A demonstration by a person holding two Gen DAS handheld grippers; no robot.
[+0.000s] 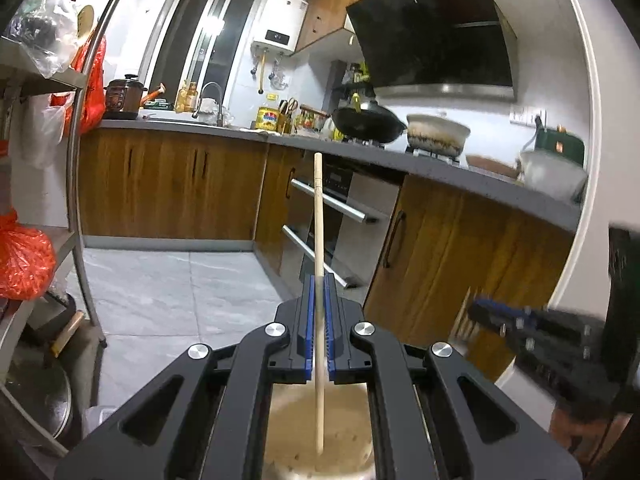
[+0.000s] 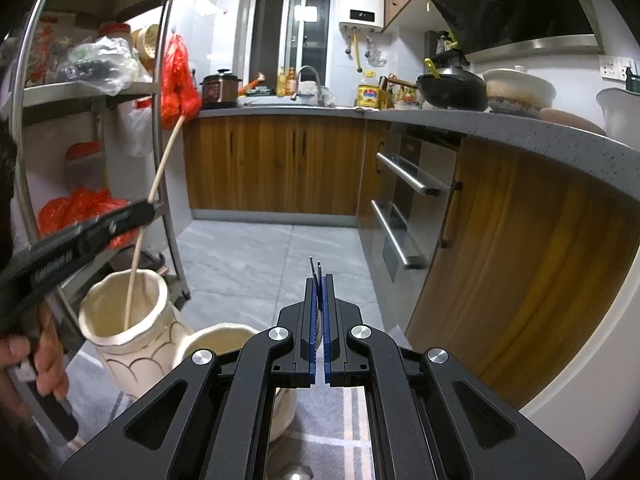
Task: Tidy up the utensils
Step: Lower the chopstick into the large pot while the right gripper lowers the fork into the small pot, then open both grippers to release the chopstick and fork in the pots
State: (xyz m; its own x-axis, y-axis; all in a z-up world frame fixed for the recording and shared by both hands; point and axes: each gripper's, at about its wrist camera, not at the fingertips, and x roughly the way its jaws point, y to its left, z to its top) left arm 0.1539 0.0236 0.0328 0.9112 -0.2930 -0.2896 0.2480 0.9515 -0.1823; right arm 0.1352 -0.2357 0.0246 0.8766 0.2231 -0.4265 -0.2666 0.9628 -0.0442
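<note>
My left gripper (image 1: 319, 280) is shut on a pale wooden chopstick (image 1: 318, 216), held upright with its lower end inside a cream ceramic holder (image 1: 340, 436) below the jaws. In the right wrist view the same chopstick (image 2: 160, 172) stands in the taller cream holder (image 2: 120, 320), with the left gripper (image 2: 150, 204) clamped on it. My right gripper (image 2: 319, 280) is shut on dark thin chopsticks (image 2: 316, 270), above a second, shorter cream holder (image 2: 212, 340). The right gripper also shows blurred in the left wrist view (image 1: 476, 308).
A metal rack (image 2: 168, 168) with red bags stands at the left. Wooden cabinets (image 2: 280, 164) and a grey counter (image 2: 520, 128) with a wok (image 2: 452, 88) and a pot run along the back and right. An oven (image 2: 400, 208) has steel handles. The holders stand on a grey mat (image 2: 344, 412).
</note>
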